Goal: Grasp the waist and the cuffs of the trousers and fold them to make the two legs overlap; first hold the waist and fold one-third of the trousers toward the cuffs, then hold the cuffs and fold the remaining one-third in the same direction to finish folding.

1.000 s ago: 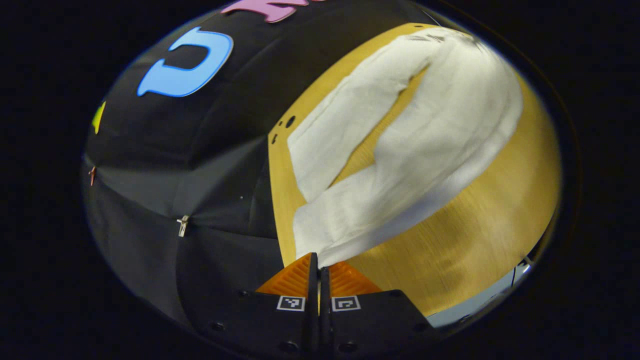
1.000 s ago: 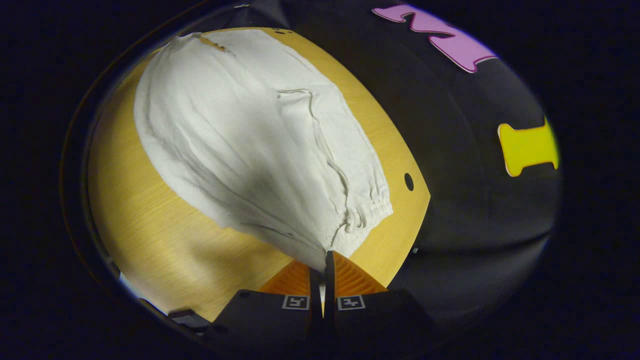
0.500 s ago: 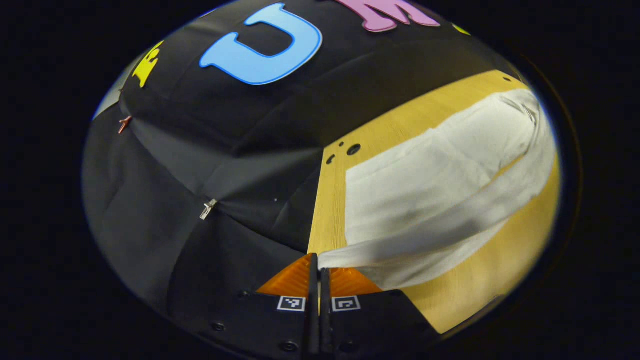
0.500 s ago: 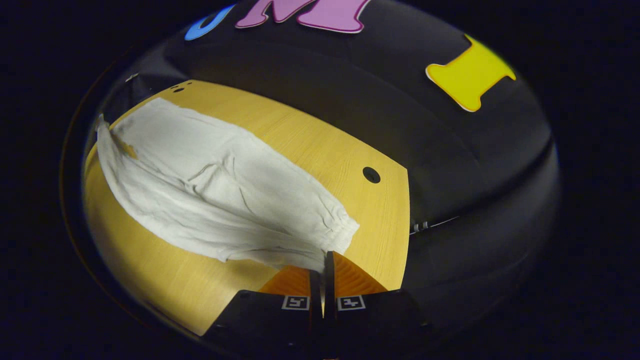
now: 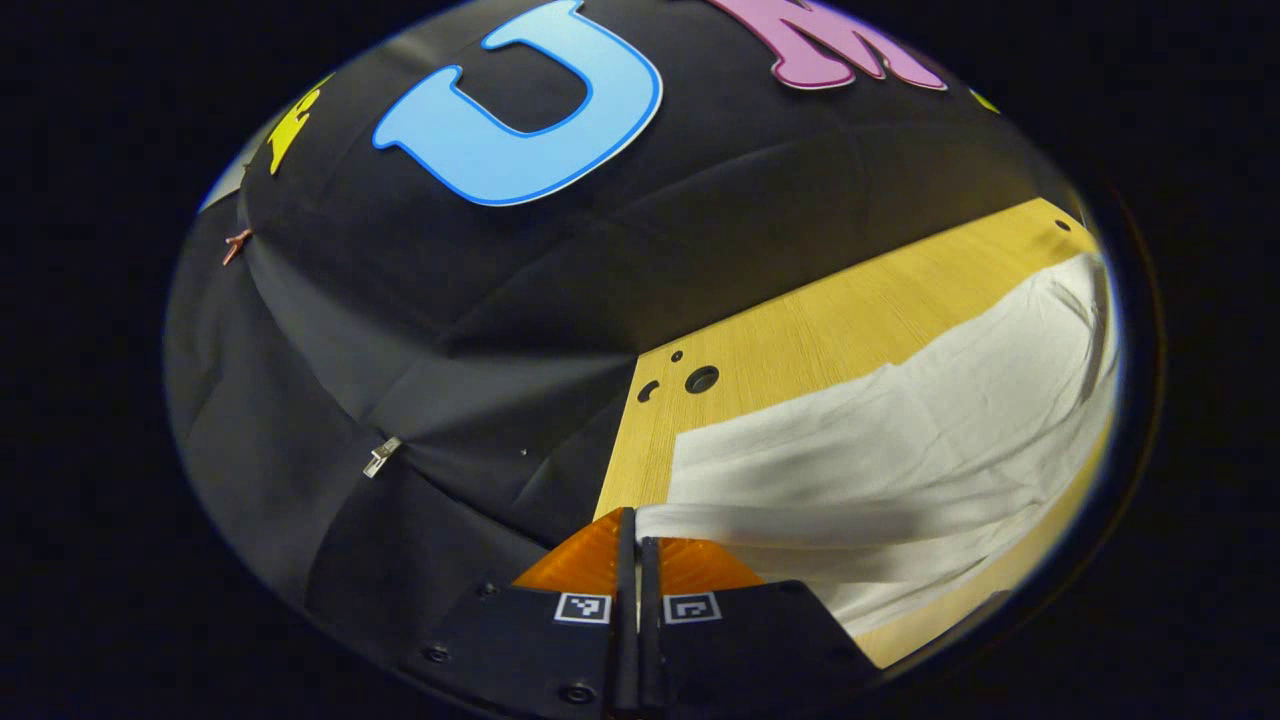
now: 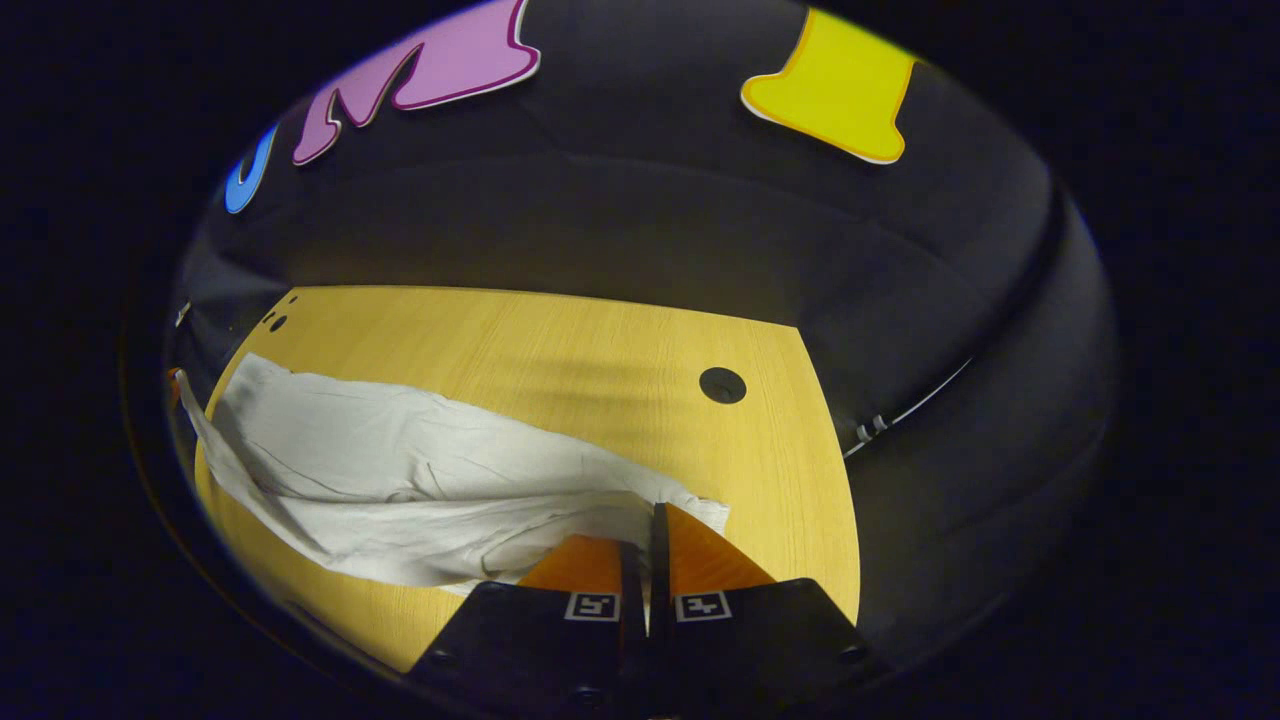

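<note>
In the left gripper view, the left gripper [image 5: 636,530] sits at the bottom with its two fingers pressed together, and a thin edge of the white trousers [image 5: 900,470] is pinched between their tips. From that pinch the cloth runs away to the gripper's right and ahead, a raised fold nearest the fingers and a flatter layer lying beyond it on the wooden table [image 5: 850,320]. Just ahead of the fingertips and slightly to their right lies the table's near corner, where a large round hole [image 5: 701,379] and two smaller holes sit close to the edge of the cloth but clear of it. Farther ahead and to the left hangs the black booth wall [image 5: 480,300], with a small metal clip [image 5: 380,457] on a seam.

In the right gripper view, the right gripper [image 6: 648,535] also has its fingers drawn tight together, clamping a gathered, puckered end of the trousers [image 6: 400,480] at their tips. From there the fabric stretches off to the gripper's left, a lifted fold drooping over the layer spread on the table [image 6: 560,350]. A little cloth reaches just to the right of the fingers. Ahead and to the right, apart from the fabric, is a single round hole [image 6: 722,385] in the tabletop. At the far left corner, several small holes [image 6: 277,322] show just beyond the trousers. The booth wall [image 6: 640,210] rises behind the table.
</note>
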